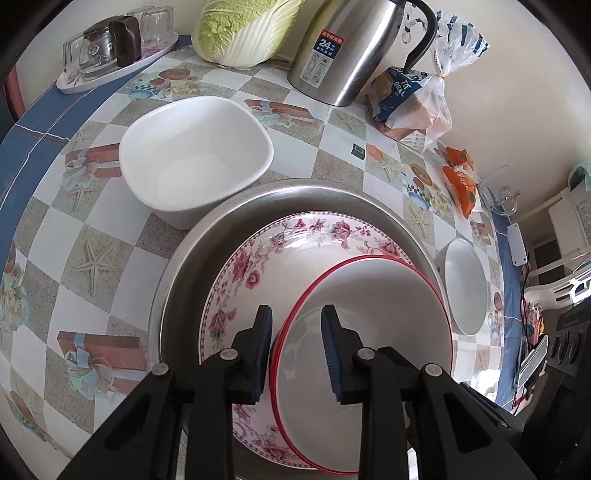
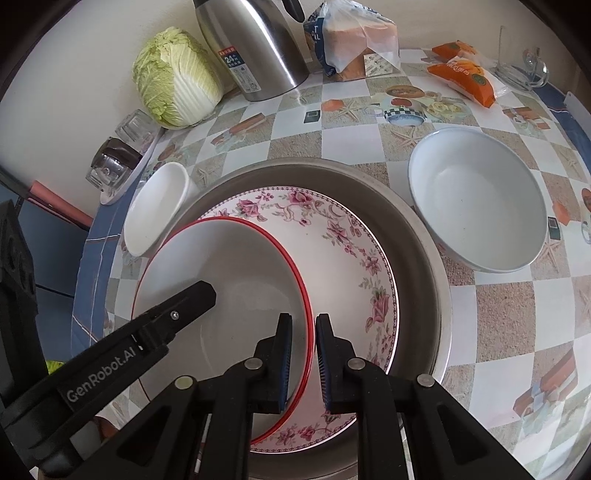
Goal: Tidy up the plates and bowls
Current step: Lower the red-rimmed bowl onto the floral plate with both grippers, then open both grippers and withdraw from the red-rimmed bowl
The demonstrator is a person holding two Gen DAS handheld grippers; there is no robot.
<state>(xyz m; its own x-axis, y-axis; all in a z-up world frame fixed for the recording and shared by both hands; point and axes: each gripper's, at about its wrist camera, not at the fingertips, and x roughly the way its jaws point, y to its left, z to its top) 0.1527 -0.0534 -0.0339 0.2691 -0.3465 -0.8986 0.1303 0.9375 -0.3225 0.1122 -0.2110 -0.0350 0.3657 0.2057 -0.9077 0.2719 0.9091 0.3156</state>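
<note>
A red-rimmed white plate lies tilted on a floral plate, which sits in a large steel basin. My left gripper is open, its jaws straddling the red rim on the plate's left edge. My right gripper straddles the plate's right rim with a narrow gap; the pads look close to the rim. The left gripper's finger shows over the plate in the right wrist view. A square white bowl stands left of the basin, a round white bowl right of it.
On the patterned tablecloth at the back stand a steel thermos, a napa cabbage, a bread bag, orange packets and a tray of glasses.
</note>
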